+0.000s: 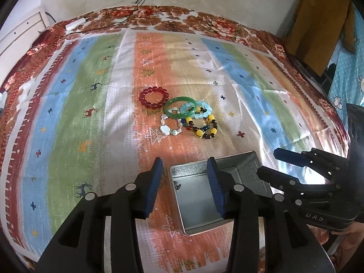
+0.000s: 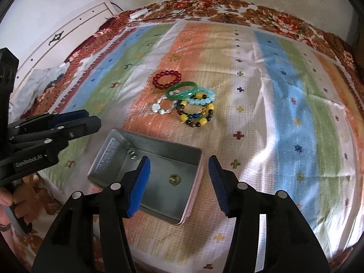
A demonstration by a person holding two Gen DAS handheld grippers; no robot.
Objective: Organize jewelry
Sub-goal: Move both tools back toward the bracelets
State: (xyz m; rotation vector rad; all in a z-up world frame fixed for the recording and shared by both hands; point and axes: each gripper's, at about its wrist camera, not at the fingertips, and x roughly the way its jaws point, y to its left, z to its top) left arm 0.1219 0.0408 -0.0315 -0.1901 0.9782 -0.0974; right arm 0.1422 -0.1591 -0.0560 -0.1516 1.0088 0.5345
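Bracelets (image 1: 182,116), all five, lie loose beyond open tin (image 2: 159,182); none stowed; left gripper (image 1: 185,187) and right gripper (image 2: 179,183) parted, holding nothing

Left gripper (image 1: 185,187), jaws parted, over open tin (image 1: 195,225); five bracelets (image 1: 179,116) clustered beyond.

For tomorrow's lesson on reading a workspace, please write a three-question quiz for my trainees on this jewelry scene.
1. True or false: the metal tin already holds a bracelet.
2. Which bracelet lies farthest from the tin? A) red bead bracelet B) green bangle C) yellow and dark bead bracelet
3. Fill in: the left claw and the right claw both stand ____ with nothing between their pads.

Key: 1 false; 2 A; 3 open.
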